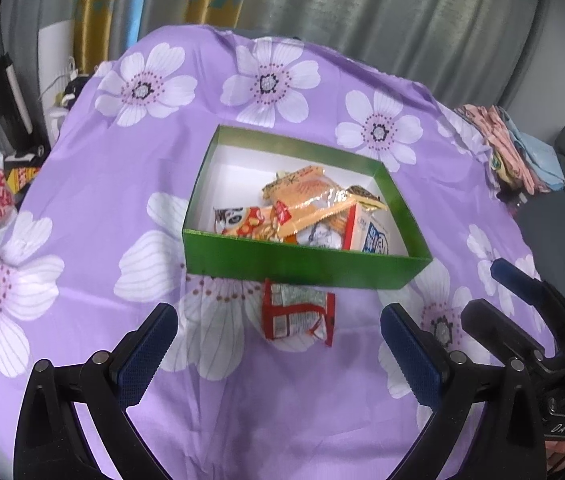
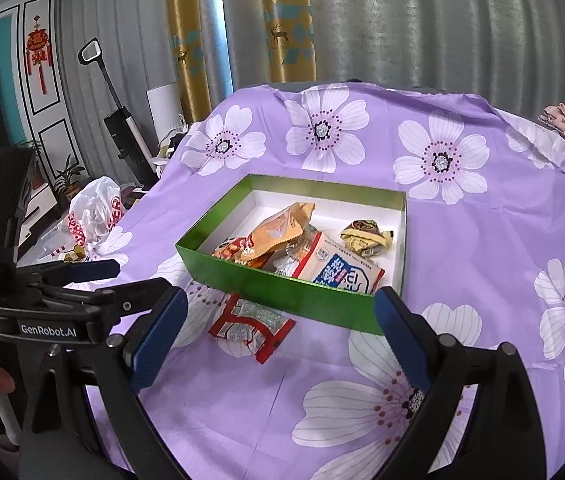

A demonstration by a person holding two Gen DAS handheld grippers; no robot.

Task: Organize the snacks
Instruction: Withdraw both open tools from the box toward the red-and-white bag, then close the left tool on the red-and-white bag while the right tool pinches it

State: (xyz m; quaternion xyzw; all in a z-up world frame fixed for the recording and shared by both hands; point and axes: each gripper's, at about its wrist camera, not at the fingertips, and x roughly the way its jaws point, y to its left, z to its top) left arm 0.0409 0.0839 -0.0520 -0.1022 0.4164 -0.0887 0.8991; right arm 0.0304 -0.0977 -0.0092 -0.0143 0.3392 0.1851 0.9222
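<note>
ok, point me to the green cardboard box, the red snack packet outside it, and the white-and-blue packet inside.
green cardboard box point(image 1: 302, 270), left wrist view, front wall
red snack packet point(image 2: 248, 326), right wrist view, middle
white-and-blue packet point(image 2: 340, 270), right wrist view, printed face

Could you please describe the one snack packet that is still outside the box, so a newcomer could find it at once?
Find the green box on the purple floral cloth. Against its near wall lies a red and white packet, flat on the cloth. Every other snack sits inside the box.

Grey curtains point(image 2: 442, 20), white plastic bag point(image 2: 94, 208)
</note>
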